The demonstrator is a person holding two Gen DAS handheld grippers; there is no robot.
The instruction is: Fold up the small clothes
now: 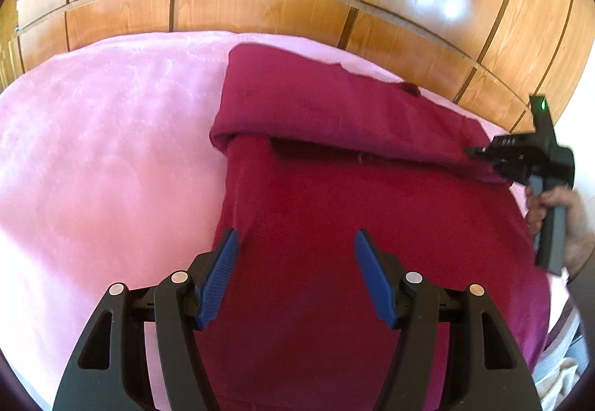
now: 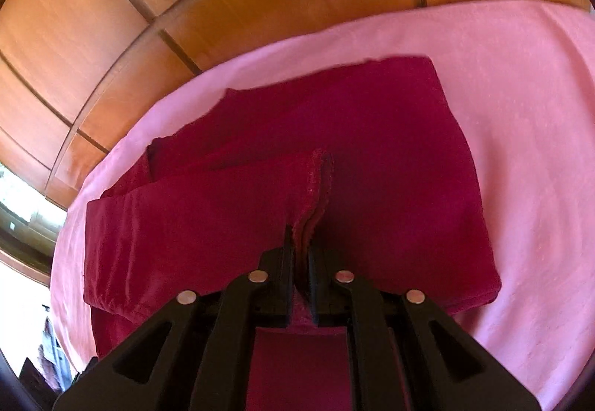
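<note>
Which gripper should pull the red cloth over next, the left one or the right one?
Probably the right. The right gripper is already shut on the edge of the red cloth, so it can carry the fold across. The left gripper hangs open above the cloth, holding nothing.

**Count: one garment, one cover, two grippers**

I count one dark red garment (image 1: 334, 225), a single piece partly folded over itself. Under it I see one pink cover (image 1: 104, 158). Two grippers are in my views: the left gripper (image 1: 293, 277), with two blue finger pads spread apart, and the right gripper (image 2: 300, 262), its two black fingers pinched on a garment edge. One hand (image 1: 565, 225) shows at the far right, and one wooden panelled wall (image 1: 297, 2) stands behind.
</note>
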